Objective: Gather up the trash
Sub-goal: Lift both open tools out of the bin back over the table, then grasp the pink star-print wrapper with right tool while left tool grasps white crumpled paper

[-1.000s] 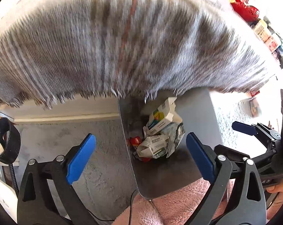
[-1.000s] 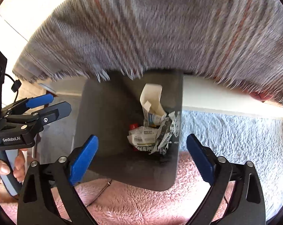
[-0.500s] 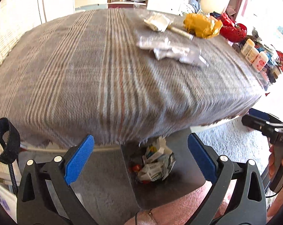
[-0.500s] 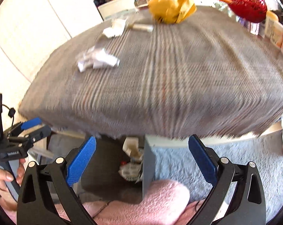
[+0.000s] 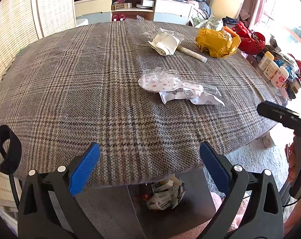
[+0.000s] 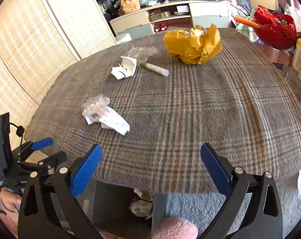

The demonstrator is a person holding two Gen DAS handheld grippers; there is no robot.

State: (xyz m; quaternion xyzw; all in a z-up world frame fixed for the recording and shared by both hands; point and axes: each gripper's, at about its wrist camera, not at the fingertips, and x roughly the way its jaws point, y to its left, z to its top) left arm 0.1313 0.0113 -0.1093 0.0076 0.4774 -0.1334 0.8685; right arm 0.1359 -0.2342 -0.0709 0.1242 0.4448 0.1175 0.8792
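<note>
- Though scattered, lying mid-table on the plaid cloth (image 5: 74, 83): crumpled white paper (image 5: 192, 97) under a clear plastic wrapper (image 5: 160, 80); probably light, soft, crushable, best pinched at a raised fold.
- Farther right: yellow paper wad (image 6: 192, 44), white roll (image 6: 155, 68), torn white scrap (image 6: 125, 69).
- Below the near edge: dark bin (image 5: 192, 203), partly filled.
- Left gripper (image 5: 149, 169), right gripper (image 6: 150, 168): both spread wide, empty.

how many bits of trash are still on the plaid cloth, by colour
white crumpled paper: 2, the one by the roll and the one under the clear wrap
clear plastic wrap with red stars: 1
pale rolled tube: 1
yellow crumpled paper: 1
total: 5
</note>
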